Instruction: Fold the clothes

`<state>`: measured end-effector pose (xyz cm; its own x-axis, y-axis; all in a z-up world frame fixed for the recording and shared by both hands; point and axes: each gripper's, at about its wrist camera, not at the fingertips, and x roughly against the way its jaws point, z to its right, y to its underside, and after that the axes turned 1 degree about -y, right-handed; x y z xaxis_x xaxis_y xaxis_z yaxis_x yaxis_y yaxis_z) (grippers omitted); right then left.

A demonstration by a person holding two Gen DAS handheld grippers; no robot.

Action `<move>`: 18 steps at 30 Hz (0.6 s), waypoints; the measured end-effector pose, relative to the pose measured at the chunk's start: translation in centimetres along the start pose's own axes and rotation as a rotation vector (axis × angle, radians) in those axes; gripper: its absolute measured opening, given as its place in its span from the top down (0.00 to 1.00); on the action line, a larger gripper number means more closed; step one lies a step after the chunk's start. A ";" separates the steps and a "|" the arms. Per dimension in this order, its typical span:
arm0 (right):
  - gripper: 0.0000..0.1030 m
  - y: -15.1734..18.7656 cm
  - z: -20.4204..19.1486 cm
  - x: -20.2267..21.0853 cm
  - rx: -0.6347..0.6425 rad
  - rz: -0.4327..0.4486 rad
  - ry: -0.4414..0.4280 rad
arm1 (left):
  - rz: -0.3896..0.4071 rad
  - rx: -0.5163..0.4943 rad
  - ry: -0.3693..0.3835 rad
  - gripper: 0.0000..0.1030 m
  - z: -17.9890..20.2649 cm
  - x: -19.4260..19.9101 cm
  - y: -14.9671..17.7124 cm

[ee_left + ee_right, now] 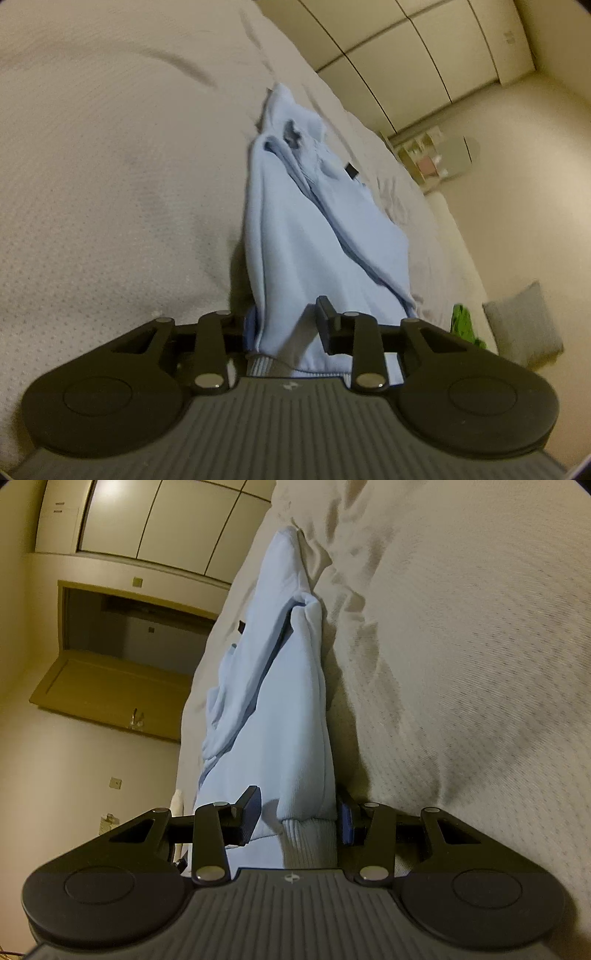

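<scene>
A light blue sweatshirt (295, 229) lies in a long bunched ridge on the cream bed (110, 184), running away from both grippers. Its ribbed hem end sits in my left gripper (288, 328), whose pads press on the folded cloth. In the right wrist view the same sweatshirt (280, 701) reaches back to my right gripper (299, 819). The ribbed cuff (310, 838) lies between that gripper's jaws and touches the right pad. A small shadowed gap shows at the left pad. A dark label (351, 170) shows on the sweatshirt further along.
The bed (461, 646) is wrinkled around the garment. Past its edge in the left wrist view lie a green item (463, 321) and a grey cushion (524, 325), with wardrobe doors (424, 48) behind. An open wooden door (110, 686) shows in the right wrist view.
</scene>
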<state>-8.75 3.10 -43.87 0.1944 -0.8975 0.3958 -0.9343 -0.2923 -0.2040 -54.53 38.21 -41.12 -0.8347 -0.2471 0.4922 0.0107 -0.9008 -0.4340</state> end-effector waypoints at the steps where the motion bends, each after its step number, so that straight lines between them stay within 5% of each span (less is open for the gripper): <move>1: 0.64 0.0 -0.1 0.0 0.005 -0.005 0.001 | 0.003 -0.010 -0.011 0.96 0.1 0.3 0.1; 3: 0.78 0.0 -0.2 0.1 0.005 -0.018 -0.011 | 0.013 -0.025 -0.037 0.96 0.4 1.3 0.5; 13: 0.88 -0.8 -5.2 6.7 0.137 0.067 -0.112 | 0.118 -0.203 -0.007 0.99 8.0 9.4 3.5; 18: 0.88 1.7 -5.5 11.1 0.152 0.082 -0.099 | 0.124 -0.143 -0.007 0.99 8.0 12.7 8.0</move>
<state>-9.86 -5.55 -34.90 0.1548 -0.9462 0.2840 -0.8937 -0.2567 -0.3679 -60.60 25.03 -32.30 -0.8282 -0.3558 0.4330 0.0347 -0.8036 -0.5941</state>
